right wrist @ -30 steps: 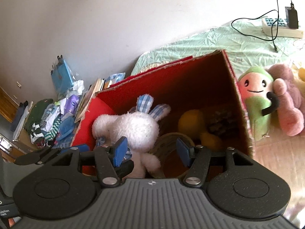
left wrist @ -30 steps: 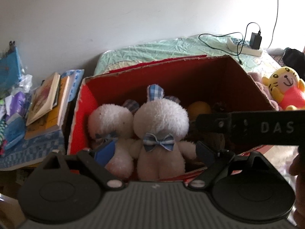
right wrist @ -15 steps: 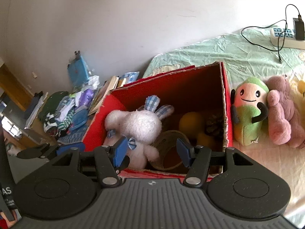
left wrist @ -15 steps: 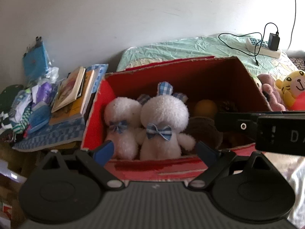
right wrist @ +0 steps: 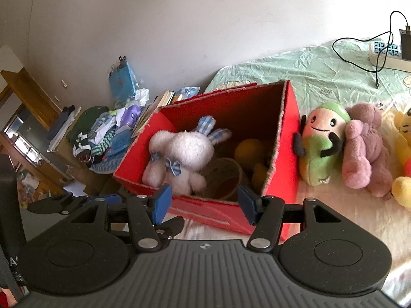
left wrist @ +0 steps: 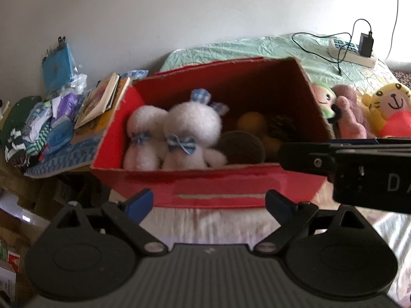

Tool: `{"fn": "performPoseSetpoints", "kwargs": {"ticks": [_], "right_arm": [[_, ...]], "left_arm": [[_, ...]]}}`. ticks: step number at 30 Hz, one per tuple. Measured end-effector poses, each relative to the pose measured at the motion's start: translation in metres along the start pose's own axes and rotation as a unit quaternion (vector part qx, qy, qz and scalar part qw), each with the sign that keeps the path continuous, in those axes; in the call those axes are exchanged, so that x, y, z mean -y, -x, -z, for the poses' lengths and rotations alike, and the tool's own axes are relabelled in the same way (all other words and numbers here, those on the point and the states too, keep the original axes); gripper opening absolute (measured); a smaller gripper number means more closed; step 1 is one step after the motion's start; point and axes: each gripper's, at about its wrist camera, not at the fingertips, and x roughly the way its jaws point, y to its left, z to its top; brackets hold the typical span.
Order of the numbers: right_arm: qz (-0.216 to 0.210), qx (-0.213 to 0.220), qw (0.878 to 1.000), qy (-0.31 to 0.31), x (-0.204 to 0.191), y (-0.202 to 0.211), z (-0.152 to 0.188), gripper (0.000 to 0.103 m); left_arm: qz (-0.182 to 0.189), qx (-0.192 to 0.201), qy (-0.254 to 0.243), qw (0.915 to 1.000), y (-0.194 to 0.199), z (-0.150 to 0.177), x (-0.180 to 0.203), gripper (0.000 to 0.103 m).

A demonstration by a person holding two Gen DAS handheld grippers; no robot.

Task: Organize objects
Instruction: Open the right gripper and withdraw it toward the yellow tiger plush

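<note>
A red cardboard box (left wrist: 218,187) (right wrist: 291,118) stands on the bed. Inside it sit two white plush rabbits (left wrist: 192,131) (right wrist: 187,151) with blue checked bows, a brown basket (left wrist: 242,148) (right wrist: 223,177), a yellow toy (left wrist: 251,122) (right wrist: 250,150) and a pine cone (left wrist: 283,128). My left gripper (left wrist: 209,202) is open and empty, in front of the box's near wall. My right gripper (right wrist: 204,202) is open and empty, above the box's near corner. The right gripper's body (left wrist: 359,164) crosses the left wrist view at the right.
Right of the box lie a green-and-peach plush (right wrist: 323,141), a pink plush (right wrist: 364,148) and a yellow tiger plush (left wrist: 390,107). A power strip (left wrist: 352,51) with a charger and cable lies on the green sheet. Books (left wrist: 100,100) and piled clothes (left wrist: 43,125) are at the left.
Both grippers have pulled back and away from the box, both still open and empty. The whole box and the plush toys beside it now show. The toys inside stayed put.
</note>
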Motion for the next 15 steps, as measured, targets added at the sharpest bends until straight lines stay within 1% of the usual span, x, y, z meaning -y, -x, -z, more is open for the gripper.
{"fn": "performPoseSetpoints", "kwargs": {"ticks": [3,7,15], "right_arm": [[0.001,-0.002,1.0,-0.001,0.008,0.008,0.003,0.06],[0.006,0.0,1.0,-0.007,0.023,0.02,0.008,0.06],[0.02,0.006,0.999,-0.03,0.056,0.042,0.014,0.06]], "left_arm": [[0.002,-0.005,-0.005,1.0,0.002,0.004,0.015,0.094],[0.013,-0.016,-0.016,0.9997,0.002,0.006,0.039,0.094],[0.033,-0.024,-0.057,0.9975,0.004,0.006,0.087,0.095]]}}
